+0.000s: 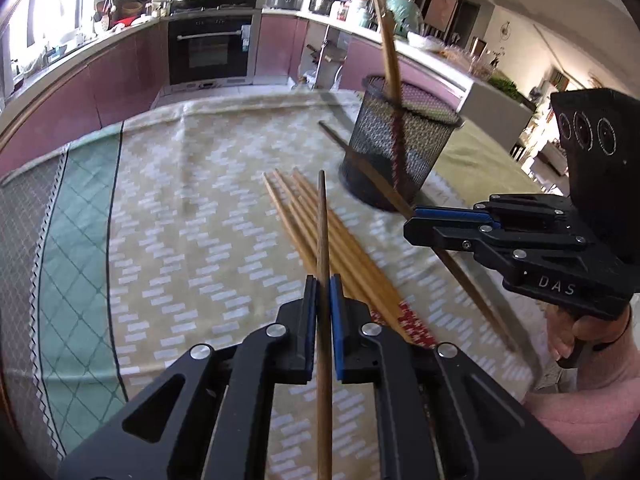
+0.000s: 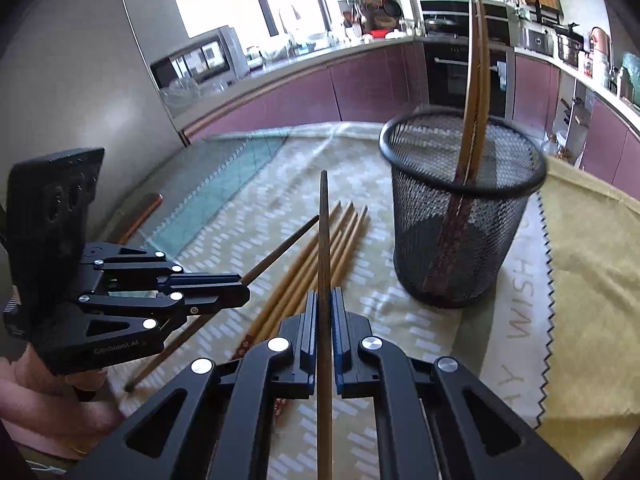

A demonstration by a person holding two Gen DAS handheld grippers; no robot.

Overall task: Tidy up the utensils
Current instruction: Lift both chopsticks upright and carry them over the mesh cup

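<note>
Two tools, one chopstick clamped in each

Left tool [image 1: 324,292] and right tool [image 2: 325,304] each pinch a dark chopstick [image 1: 323,232], lifted above loose chopsticks [image 1: 320,232] on the table [image 1: 180,200]; next, tip each into the mesh holder [image 2: 464,216], which already holds a leaning pair [image 2: 474,92]

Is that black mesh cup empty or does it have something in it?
Not empty: the mesh cup stands upright with two chopsticks leaning inside.
</note>
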